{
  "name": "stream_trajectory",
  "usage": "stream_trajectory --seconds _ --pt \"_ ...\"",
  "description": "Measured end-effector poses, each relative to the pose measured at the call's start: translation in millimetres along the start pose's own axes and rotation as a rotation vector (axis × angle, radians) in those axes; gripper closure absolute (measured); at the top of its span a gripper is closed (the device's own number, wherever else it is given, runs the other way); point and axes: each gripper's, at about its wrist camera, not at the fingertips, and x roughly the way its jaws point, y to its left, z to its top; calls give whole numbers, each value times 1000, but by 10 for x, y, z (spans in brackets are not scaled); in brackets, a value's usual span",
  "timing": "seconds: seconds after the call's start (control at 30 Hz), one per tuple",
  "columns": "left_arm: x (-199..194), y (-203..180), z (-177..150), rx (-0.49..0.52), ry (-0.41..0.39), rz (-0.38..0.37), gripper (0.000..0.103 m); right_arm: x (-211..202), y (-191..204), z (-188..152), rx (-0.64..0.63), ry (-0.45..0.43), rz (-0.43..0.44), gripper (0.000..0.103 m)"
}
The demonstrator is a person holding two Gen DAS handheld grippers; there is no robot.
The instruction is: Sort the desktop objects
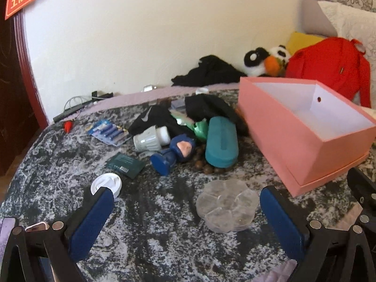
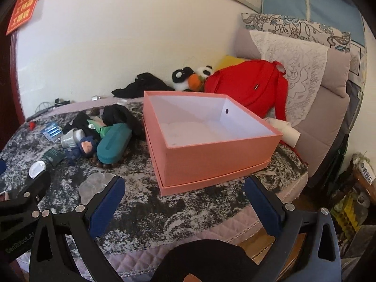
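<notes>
An open pink box [image 1: 305,141] [image 2: 211,150] stands on the dark patterned bedspread, empty inside. Left of it lies a pile: a teal case [image 1: 222,142] [image 2: 112,144], a blue figurine [image 1: 174,154] [image 2: 83,149], a grey and white bulb [image 1: 150,138], a battery pack [image 1: 109,132], brown beads [image 1: 206,166], black cloth [image 1: 206,108] and a dark green packet [image 1: 124,165]. A clear plastic organiser [image 1: 226,205] [image 2: 94,184] and a white lid [image 1: 107,184] lie nearer. My left gripper [image 1: 186,213] is open and empty over the organiser. My right gripper [image 2: 184,205] is open and empty before the box.
A red bag [image 2: 249,87], a panda plush [image 2: 190,76], black clothing [image 2: 141,85] and pillows [image 2: 296,77] line the wall behind. Cables [image 1: 75,107] lie at the back left. The bed edge [image 2: 211,235] drops off on the near side, with floor clutter at the right.
</notes>
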Motion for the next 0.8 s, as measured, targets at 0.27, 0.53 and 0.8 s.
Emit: stream_trajectory --seconds 0.27,0.53,0.8 --pt "-186 28 52 -23 -23 7 0 -232 -29 29 1 -39 -8 0" --pt "-275 -22 61 -19 -35 14 0 -348 -33 29 -2 -59 -15 0" --pt "-307 36 61 -22 -39 19 0 -400 -11 18 -6 -56 -11 0"
